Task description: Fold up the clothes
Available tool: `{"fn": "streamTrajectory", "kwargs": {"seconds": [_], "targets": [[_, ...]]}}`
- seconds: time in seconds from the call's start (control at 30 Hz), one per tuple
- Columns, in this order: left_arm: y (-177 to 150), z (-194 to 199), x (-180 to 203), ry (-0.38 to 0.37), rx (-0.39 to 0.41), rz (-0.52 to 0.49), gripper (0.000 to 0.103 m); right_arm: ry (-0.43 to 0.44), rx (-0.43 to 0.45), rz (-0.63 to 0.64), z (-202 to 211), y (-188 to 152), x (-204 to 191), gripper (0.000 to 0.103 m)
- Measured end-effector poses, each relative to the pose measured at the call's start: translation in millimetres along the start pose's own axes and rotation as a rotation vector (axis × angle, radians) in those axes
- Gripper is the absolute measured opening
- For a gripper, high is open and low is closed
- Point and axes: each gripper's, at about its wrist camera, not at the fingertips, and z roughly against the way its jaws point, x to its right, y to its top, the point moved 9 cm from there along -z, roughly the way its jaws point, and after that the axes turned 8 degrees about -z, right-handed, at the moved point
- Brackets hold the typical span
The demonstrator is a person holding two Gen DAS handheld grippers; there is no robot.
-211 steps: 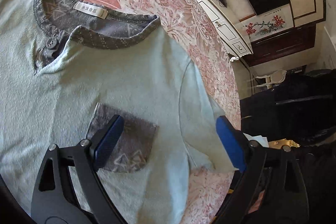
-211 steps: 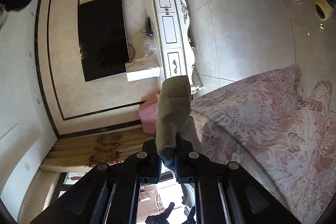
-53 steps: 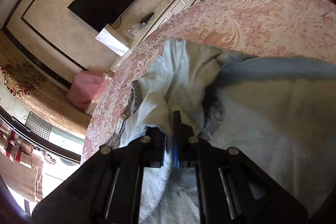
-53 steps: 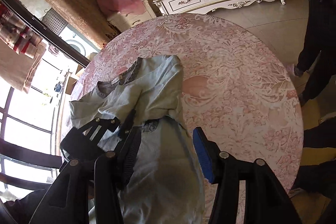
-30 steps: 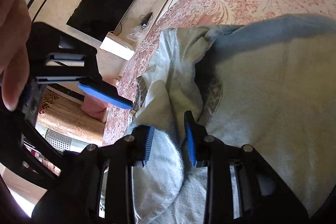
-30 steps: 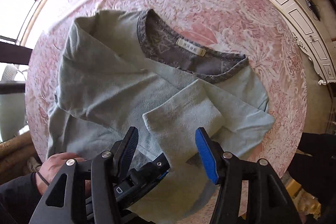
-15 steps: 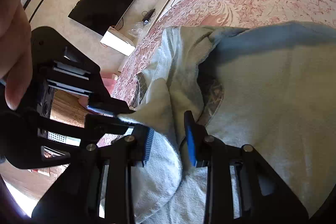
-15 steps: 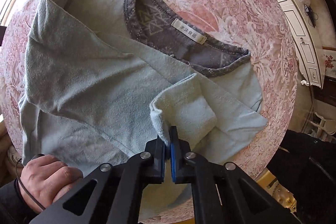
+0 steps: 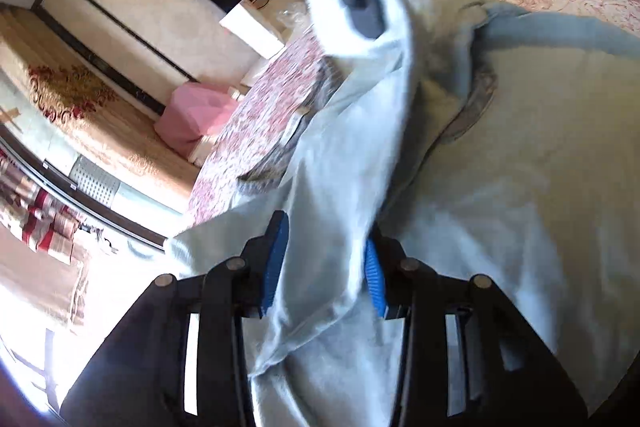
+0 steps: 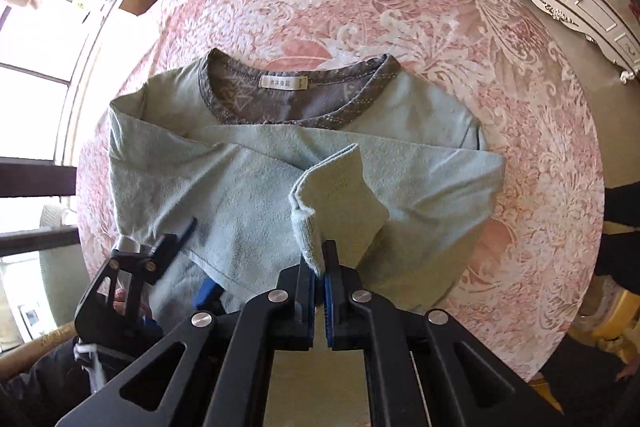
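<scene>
Shirt [image 10: 248, 187] lies part-folded on your pink table [image 10: 400, 7], collar away from you. Your right gripper [image 10: 320, 267] is clamped on a lifted sleeve [image 10: 340, 195]. Your left gripper [image 9: 324, 259] is opening, with cloth hanging between its blue pads [image 9: 276, 259].

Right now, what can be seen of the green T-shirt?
The green T-shirt lies part-folded on the pink patterned tablecloth. It looks like soft knit, with a grey patterned neckband and a white label. The right hand-held gripper pinches its sleeve, lifted off the body. The left hand-held gripper is opening, with cloth between its jaws.
</scene>
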Motion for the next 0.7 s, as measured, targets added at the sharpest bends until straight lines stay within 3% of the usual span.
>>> {"fn": "streamTrajectory", "kwargs": {"seconds": [0.1, 0.23, 0.43, 0.57, 0.7], "targets": [[-21, -8, -17, 0.027, -0.04, 0.041, 0.052, 0.062, 0.062, -0.041, 7, -2, 2, 0.003], [-31, 1, -34, 0.049, -0.004, 0.091, 0.053, 0.112, 0.117, -0.073, 17, 8, -8, 0.003], [-47, 16, -55, 0.015, 0.044, 0.188, 0.054, 0.135, 0.188, -0.125, 20, 16, -8, 0.003], [-69, 9, -65, 0.02, -0.014, 0.232, 0.055, 0.15, 0.201, -0.178, 12, 19, 3, 0.003], [-95, -3, -75, 0.03, -0.094, 0.305, 0.055, 0.151, 0.272, -0.207, 12, 16, 12, 0.003]]}}
